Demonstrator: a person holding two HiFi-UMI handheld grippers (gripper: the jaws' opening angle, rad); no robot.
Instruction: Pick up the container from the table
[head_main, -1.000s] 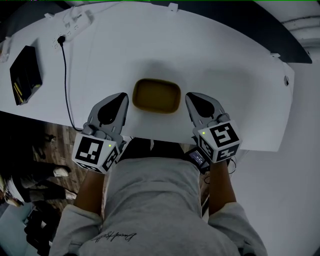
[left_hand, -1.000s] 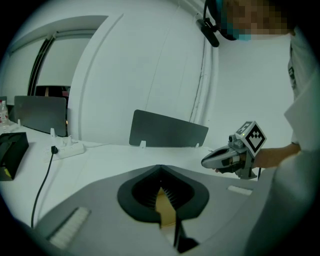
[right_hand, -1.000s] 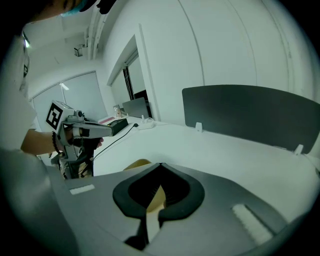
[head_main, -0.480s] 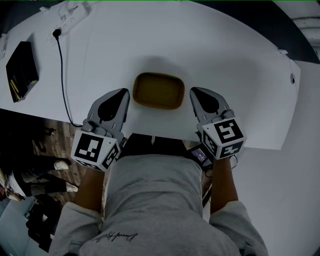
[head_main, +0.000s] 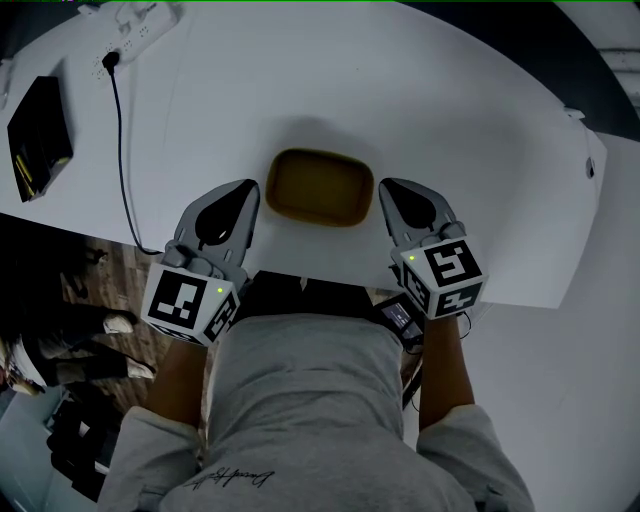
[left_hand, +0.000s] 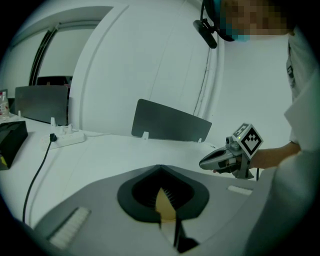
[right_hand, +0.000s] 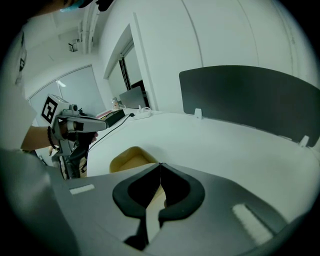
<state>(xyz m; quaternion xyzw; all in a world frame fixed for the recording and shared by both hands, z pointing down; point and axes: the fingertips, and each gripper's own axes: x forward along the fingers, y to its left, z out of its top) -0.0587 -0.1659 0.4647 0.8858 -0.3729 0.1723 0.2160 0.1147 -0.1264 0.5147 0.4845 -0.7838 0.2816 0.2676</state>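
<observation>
A shallow yellow container (head_main: 315, 187) rests on the white table (head_main: 450, 120), close to its near edge. My left gripper (head_main: 248, 188) hovers just off the container's left end and my right gripper (head_main: 384, 186) just off its right end; neither touches it. In the left gripper view the left gripper's (left_hand: 160, 167) jaw tips meet, with the container (left_hand: 167, 207) showing through the gap below them. The right gripper's (right_hand: 160, 164) tips still meet but its jaws are starting to open, with nothing between them; the container (right_hand: 131, 159) lies to their left.
A black box (head_main: 38, 135) lies at the table's far left. A white power strip (head_main: 135, 18) with a black cable (head_main: 120, 150) sits at the back left. A dark divider panel (left_hand: 170, 122) stands along the table's far edge.
Both grippers have sunk a little toward the table on either side of the container. The container has not moved.
</observation>
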